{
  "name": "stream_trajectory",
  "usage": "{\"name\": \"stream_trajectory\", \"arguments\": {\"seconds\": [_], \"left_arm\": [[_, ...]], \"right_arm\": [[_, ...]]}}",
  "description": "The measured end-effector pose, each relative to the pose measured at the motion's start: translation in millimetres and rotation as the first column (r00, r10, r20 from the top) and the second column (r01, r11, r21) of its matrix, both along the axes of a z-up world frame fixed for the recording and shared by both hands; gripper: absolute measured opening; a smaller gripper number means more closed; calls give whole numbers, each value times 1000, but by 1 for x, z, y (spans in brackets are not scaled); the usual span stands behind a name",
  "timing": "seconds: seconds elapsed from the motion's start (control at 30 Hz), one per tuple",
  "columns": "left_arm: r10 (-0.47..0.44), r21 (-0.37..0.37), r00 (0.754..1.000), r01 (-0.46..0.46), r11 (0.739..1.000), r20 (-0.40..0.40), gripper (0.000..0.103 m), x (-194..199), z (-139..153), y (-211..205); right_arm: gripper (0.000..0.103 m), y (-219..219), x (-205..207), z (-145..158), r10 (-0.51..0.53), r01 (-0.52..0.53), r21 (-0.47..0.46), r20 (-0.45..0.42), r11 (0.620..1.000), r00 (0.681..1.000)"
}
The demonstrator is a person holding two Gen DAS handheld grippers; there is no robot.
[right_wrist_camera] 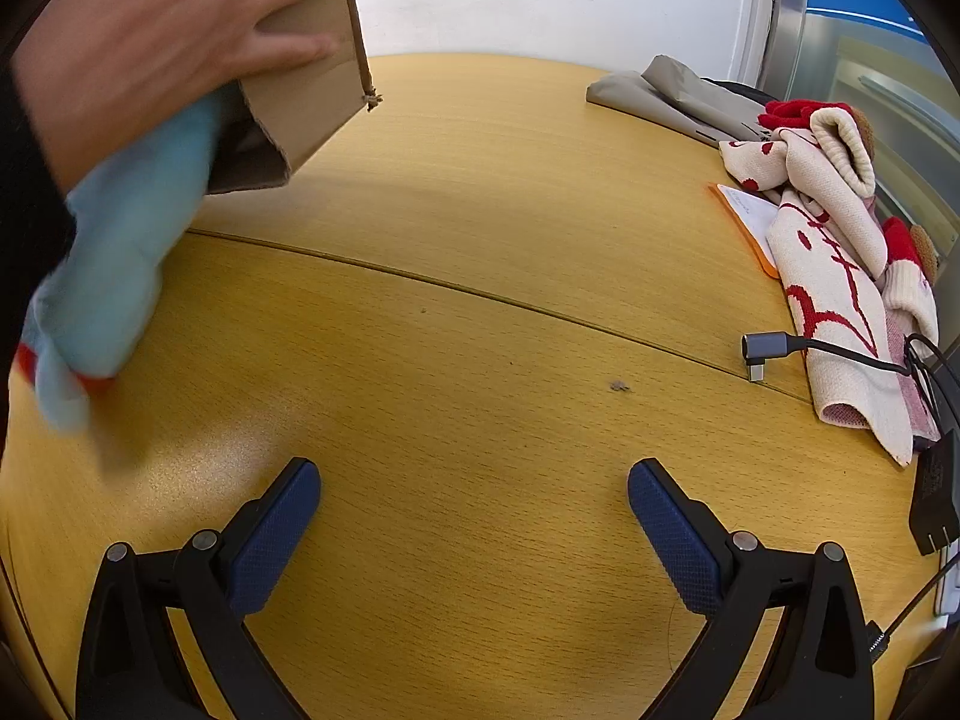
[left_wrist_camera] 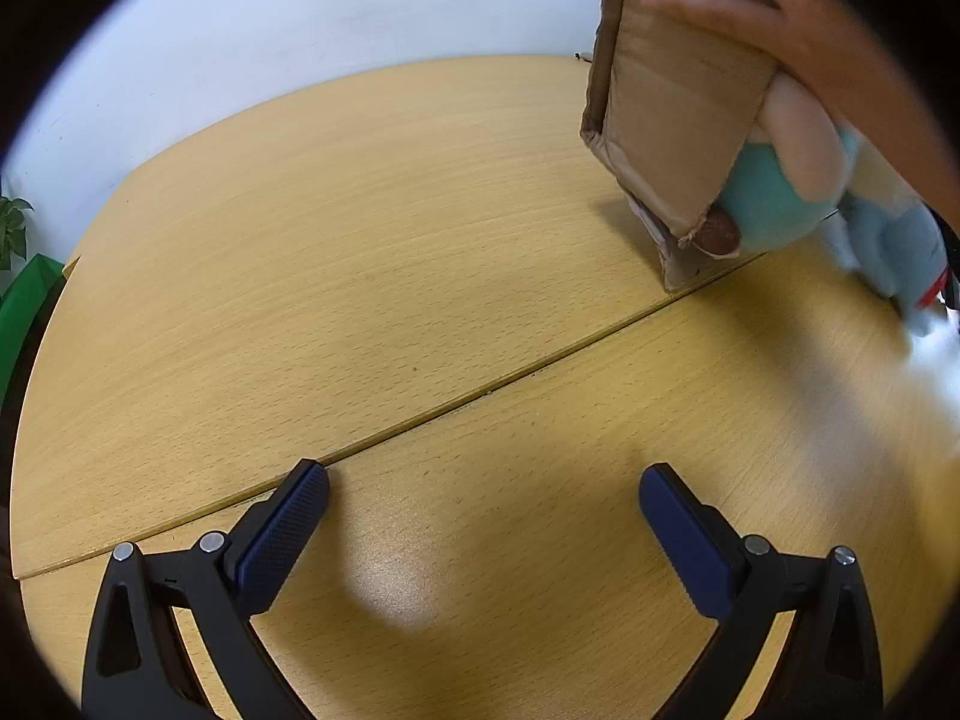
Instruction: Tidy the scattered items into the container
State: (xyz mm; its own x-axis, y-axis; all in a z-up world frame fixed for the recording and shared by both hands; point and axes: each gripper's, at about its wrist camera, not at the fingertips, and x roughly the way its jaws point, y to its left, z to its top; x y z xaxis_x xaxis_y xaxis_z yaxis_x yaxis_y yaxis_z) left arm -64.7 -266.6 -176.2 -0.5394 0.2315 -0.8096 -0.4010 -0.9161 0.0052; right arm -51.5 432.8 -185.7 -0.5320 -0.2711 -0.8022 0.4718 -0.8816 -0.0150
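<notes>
Claws first: your left claw [left_wrist_camera: 483, 495] and right claw [right_wrist_camera: 474, 489] both sit spread wide with nothing between the pads, low over the wooden counter [left_wrist_camera: 360, 240]. A bare hand [right_wrist_camera: 150, 42] has the cardboard box [left_wrist_camera: 672, 120] tipped up off the counter, and a light blue plush toy [left_wrist_camera: 780, 198] is hanging out of its open end. Knitted red-and-cream cloth [right_wrist_camera: 840, 276] and a grey cable plug [right_wrist_camera: 765, 348] lie at the counter's right edge

A bare hand [right_wrist_camera: 162, 42] is blurring against the cardboard box [left_wrist_camera: 672, 120], whose top is running off frame, its flap hiding part of the blue plush toy [left_wrist_camera: 780, 198].
</notes>
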Motion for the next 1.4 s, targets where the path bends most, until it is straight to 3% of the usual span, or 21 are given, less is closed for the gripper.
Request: {"name": "stream_trajectory", "arguments": {"seconds": [1.4], "left_arm": [[1, 0, 1000, -1, 1000, 0, 103, 7, -3, 8]], "right_arm": [[103, 0, 2, 0, 0, 0, -1, 0, 1000, 1000]]}}
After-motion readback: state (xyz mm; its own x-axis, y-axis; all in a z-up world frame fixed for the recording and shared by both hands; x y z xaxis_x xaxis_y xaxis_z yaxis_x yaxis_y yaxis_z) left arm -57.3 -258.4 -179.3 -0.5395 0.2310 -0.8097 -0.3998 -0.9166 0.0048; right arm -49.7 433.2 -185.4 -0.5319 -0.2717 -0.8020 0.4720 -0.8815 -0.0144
